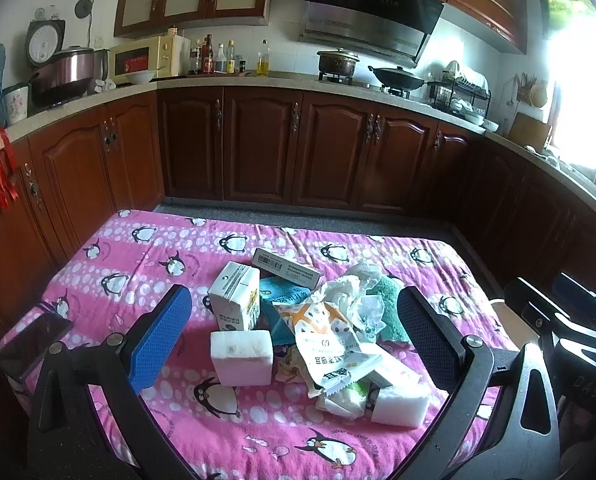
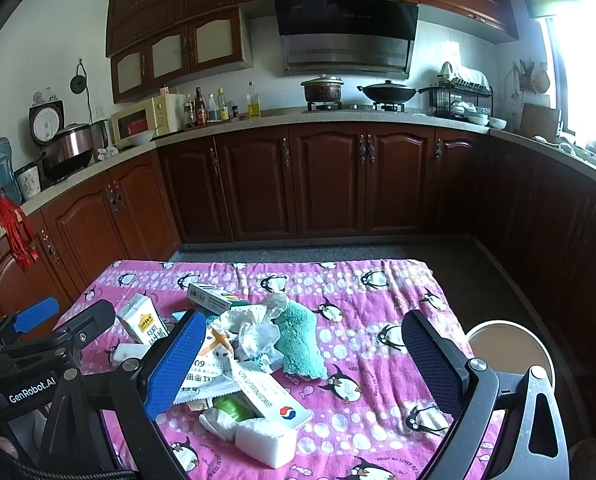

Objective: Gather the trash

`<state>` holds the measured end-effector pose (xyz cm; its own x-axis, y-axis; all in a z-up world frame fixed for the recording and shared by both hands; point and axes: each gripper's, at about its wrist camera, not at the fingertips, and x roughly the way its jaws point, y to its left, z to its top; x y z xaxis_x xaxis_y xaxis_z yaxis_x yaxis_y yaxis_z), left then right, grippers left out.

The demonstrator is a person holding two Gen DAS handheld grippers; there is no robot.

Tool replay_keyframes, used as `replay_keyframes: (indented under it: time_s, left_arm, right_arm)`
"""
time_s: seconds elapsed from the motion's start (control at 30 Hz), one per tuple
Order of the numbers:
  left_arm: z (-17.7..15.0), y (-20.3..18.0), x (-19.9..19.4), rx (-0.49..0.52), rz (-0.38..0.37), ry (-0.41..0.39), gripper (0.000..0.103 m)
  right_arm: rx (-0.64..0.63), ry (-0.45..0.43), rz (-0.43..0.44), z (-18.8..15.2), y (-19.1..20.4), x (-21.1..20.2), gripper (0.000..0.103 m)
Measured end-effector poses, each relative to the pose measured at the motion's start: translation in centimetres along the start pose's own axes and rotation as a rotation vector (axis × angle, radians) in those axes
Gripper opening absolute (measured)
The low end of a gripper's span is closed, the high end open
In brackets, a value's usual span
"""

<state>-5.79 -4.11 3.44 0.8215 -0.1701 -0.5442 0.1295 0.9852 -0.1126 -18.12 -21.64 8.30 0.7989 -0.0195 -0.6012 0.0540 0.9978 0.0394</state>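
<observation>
A pile of trash lies on the pink penguin tablecloth [image 1: 138,264]: a white milk carton [image 1: 236,302], a flat box [image 1: 286,267], a snack wrapper [image 1: 329,344], crumpled tissue [image 1: 357,292], a teal cloth [image 1: 389,312] and two white foam blocks [image 1: 242,358]. My left gripper [image 1: 294,344] is open and empty, its jaws on either side of the pile. My right gripper [image 2: 301,364] is open and empty over the pile's right part, with the teal cloth [image 2: 299,340], tissue [image 2: 258,328], a toothpaste box [image 2: 274,396] and a foam block [image 2: 266,442] between the jaws.
A dark phone [image 1: 30,344] lies at the table's left edge. A round bin with a tan inside [image 2: 509,348] stands off the table's right side. Brown kitchen cabinets [image 1: 266,144] run behind, with grey floor [image 2: 377,246] between.
</observation>
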Motion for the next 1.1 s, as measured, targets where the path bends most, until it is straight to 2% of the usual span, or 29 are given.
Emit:
replay_keyframes:
  time_s: [1.1]
  left_arm:
    - [-0.9,1.1,1.7,-0.014,-0.01,0.064,0.102]
  right_arm:
    - [-0.003,0.068,-0.003,-1.0,-0.2,1.8,0.097]
